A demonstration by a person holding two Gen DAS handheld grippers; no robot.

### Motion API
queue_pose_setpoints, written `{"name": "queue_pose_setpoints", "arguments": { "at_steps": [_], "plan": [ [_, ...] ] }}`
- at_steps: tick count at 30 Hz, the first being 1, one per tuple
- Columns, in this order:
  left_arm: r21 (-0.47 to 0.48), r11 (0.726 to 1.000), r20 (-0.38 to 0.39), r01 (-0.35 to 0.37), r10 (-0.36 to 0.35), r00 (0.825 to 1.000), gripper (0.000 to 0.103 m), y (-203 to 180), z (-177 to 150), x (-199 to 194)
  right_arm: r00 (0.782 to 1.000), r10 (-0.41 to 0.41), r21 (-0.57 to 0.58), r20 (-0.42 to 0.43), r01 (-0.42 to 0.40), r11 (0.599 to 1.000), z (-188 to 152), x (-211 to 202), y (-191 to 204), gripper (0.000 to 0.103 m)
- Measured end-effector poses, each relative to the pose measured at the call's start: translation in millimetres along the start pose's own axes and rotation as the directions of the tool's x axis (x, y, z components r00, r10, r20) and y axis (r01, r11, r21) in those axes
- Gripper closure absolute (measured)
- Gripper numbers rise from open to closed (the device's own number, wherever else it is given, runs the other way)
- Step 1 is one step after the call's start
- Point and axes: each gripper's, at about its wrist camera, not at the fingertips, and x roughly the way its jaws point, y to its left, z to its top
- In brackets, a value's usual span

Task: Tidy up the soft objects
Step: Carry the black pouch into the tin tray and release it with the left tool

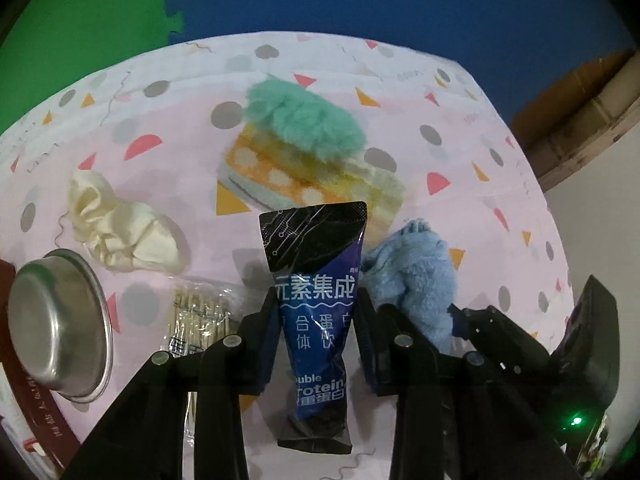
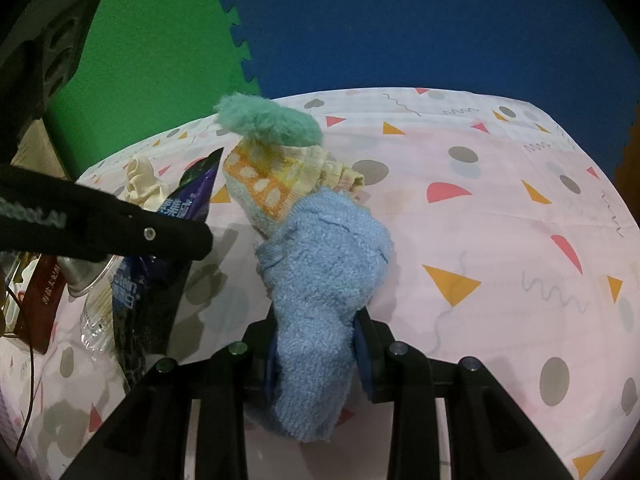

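A: Left side first?
B: Steel bowl (image 1: 56,324) far left, at the table edge, on its side against a dark red box (image 1: 24,420). Cream cloth (image 1: 120,232) crumpled just past it. Clear bag of sticks (image 1: 200,316) beside the bowl.

A: Left gripper?
B: Left gripper (image 1: 316,320) has its jaws clamped on a blue drink pouch (image 1: 316,292); pouch upright, top end pointing away from the camera.

A: Middle?
B: Orange dotted towel (image 1: 272,172) lies on the pink patterned tablecloth (image 1: 160,184). Green fluffy thing (image 1: 304,116) sits on top of it.

A: Right gripper?
B: Right gripper (image 2: 316,356) has its jaws closed on a blue towel (image 2: 324,272). Towel bunched; its far end is touching the orange towel's near edge. It sits just right of the pouch.
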Motion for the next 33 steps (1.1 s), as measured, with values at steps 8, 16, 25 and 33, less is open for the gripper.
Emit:
{"name": "queue_pose_setpoints", "arguments": {
  "at_steps": [8,16,25,33],
  "plan": [
    [0.011,1.000,0.054,-0.009,0.008,0.998,0.075,-2.2,-4.8,-21.7,1.000,0.000,0.001,0.000,0.000,1.000,-0.3,-0.2,0.8,0.071],
    [0.003,0.999,0.114,-0.044,0.043,0.993,0.075,2.8,-16.1,-65.5,1.000,0.000,0.002,0.000,0.000,1.000,0.3,-0.2,-0.3,0.071],
    [-0.023,0.993,0.174,-0.117,0.119,0.977,0.075,26.4,-39.5,-126.5,1.000,0.000,0.002,0.000,0.000,1.000,0.4,-0.2,-0.4,0.071],
    [-0.080,0.974,0.211,-0.212,0.224,0.952,0.075,68.3,-61.3,-178.0,1.000,0.000,0.002,0.000,0.000,1.000,0.4,-0.3,-0.3,0.071]
  ]
}}
